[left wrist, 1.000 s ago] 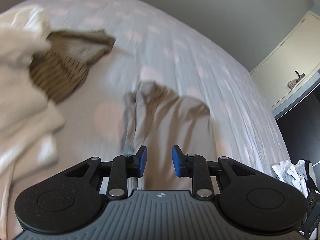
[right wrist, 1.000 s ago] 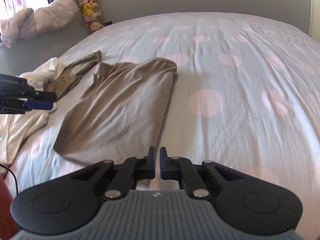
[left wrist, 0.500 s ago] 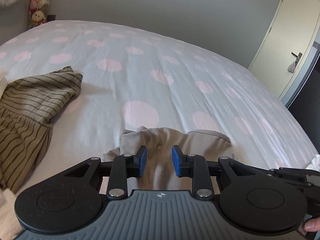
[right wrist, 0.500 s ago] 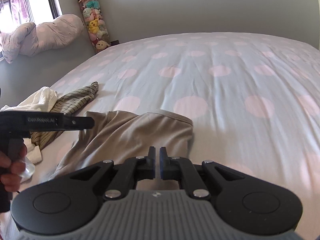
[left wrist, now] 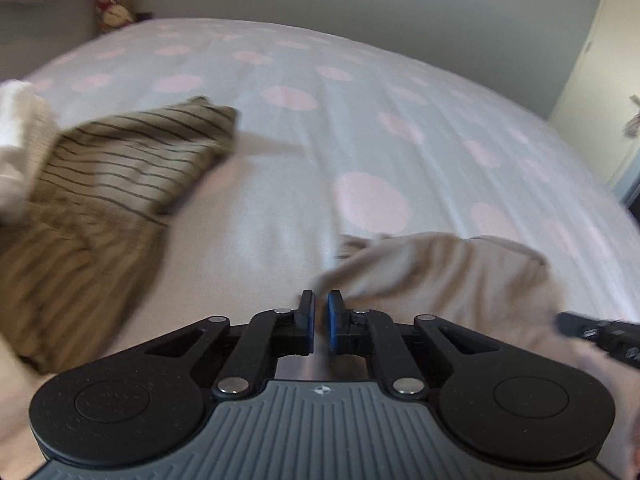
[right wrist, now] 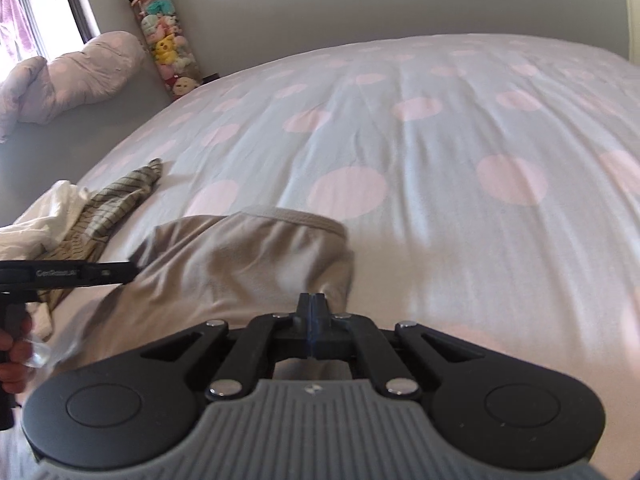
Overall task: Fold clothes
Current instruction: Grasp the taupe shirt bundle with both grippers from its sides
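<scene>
A bed with a pale blue, pink-dotted cover (right wrist: 460, 128) fills both wrist views. At about nine o'clock in the left wrist view lies a heap of white cloth (left wrist: 16, 132), and just beside it, overlapping it, a brown striped garment (left wrist: 120, 168), crumpled and unfolded. Moving right, the left gripper (left wrist: 319, 320) sits at six o'clock, its blue-padded jaws closing to a narrow gap; whether fabric is pinched between them is too blurred to tell. At four o'clock lies the task's piece, a plain beige garment (left wrist: 448, 272), spread loosely on the cover with soft ripples. In the right wrist view the same beige garment sits at the centre, its banded hem at the far edge, and the right gripper (right wrist: 313, 312) at six o'clock has its jaws pressed together low over the near right edge of it; a hold on the cloth cannot be confirmed. The garment looks light, thin and limp, likely to sag and slide, so it probably handles best pinched at the near corners or the hem band, both sides lifted together.
</scene>
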Demonstrator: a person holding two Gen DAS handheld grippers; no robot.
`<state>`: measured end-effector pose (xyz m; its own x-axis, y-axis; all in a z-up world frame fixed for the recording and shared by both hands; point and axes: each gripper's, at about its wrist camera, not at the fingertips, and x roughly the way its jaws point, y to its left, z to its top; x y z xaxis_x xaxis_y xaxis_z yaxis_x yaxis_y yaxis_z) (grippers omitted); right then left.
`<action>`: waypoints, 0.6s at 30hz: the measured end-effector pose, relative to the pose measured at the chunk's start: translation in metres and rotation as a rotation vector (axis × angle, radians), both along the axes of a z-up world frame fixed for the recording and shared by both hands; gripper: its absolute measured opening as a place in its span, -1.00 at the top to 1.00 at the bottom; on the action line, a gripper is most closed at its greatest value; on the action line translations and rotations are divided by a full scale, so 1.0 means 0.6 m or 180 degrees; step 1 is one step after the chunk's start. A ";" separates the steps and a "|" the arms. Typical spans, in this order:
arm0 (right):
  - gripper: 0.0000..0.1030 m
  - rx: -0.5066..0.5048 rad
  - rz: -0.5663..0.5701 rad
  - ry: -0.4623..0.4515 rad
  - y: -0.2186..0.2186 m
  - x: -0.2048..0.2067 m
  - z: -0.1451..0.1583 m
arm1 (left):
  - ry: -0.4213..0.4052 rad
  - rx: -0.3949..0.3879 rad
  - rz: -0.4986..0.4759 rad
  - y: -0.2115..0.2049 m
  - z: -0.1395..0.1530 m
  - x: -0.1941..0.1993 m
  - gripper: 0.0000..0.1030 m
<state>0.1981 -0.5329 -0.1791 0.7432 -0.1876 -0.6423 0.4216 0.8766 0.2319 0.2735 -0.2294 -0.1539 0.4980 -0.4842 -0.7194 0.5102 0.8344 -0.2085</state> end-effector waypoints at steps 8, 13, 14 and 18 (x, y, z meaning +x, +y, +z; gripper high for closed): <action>0.15 0.0672 -0.0313 -0.0478 -0.058 -0.038 -0.005 | 0.0255 -0.0588 0.0162 0.054 0.021 0.003 0.20; 0.10 0.0893 -0.0255 -0.0437 -0.058 -0.029 -0.020 | 0.0471 -0.0537 0.0124 0.039 -0.001 0.003 0.05; 0.10 0.0929 -0.0249 -0.0408 -0.058 -0.027 -0.025 | 0.0456 -0.0516 0.0109 0.036 -0.006 0.001 0.04; 0.10 0.1014 -0.0215 -0.0445 -0.063 -0.018 -0.045 | 0.0399 -0.0566 0.0015 0.023 -0.020 -0.006 -0.10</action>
